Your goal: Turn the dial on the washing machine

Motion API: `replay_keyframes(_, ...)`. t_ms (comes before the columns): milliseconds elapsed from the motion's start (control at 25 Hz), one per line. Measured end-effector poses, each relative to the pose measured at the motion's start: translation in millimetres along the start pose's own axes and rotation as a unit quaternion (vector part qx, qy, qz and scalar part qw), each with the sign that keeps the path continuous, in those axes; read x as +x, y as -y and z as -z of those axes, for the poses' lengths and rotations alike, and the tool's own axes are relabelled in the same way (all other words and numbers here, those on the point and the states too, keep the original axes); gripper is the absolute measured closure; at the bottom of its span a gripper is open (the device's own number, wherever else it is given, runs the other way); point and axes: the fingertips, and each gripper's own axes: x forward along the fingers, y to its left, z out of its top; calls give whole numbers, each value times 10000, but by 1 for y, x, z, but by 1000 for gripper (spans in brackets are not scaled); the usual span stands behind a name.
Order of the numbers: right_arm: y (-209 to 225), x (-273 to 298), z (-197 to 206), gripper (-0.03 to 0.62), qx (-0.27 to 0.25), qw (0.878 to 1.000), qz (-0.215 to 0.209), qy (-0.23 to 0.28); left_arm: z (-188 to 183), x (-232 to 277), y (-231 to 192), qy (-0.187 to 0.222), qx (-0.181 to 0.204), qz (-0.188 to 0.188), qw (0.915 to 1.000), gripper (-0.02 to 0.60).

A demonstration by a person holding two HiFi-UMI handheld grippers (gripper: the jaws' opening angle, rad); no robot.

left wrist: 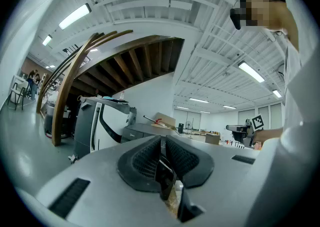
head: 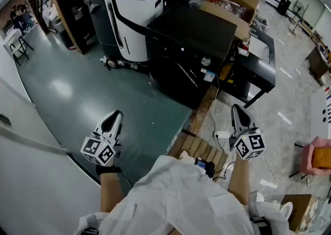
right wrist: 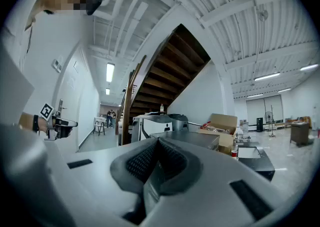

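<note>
The black washing machine (head: 189, 47) stands in the middle of the head view, across the green floor from me. Its small round silver dial (head: 206, 61) sits on the front panel above a blue-white label. My left gripper (head: 115, 118) is held low at the lower left, shut, with nothing between its jaws. My right gripper (head: 238, 111) hangs at the lower right, also shut and empty. Both are well short of the machine. In the left gripper view the left gripper (left wrist: 162, 147) points toward the machine (left wrist: 142, 132). In the right gripper view the right gripper (right wrist: 157, 149) faces the machine's dark top (right wrist: 192, 138).
A large white and black machine (head: 129, 14) stands left of the washer. An open cardboard box (head: 232, 1) rests behind it and a black desk (head: 258, 60) on its right. A wooden pallet (head: 199, 148) and a cable lie by my feet. A white wall (head: 26, 177) runs along the left.
</note>
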Motion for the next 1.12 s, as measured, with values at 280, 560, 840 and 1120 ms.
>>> replay_keyframes(280, 2, -2, 2, 594, 3, 10000, -9, -59, 1, -4, 3, -69, 7, -5, 10000, 545)
replay_keyframes(560, 2, -2, 5, 592, 238, 9995, -182, 57, 4, -3, 3, -114, 9, -16, 9999, 545)
replay_keyframes(840, 11, -2, 27, 592, 509, 9986, -120, -62, 18, 11, -1, -271, -118, 11, 9996, 545)
replay_keyframes(1120, 49, 36, 44, 592, 637, 9977, 8, -233, 24, 65, -19, -405, -181, 32, 9990, 545)
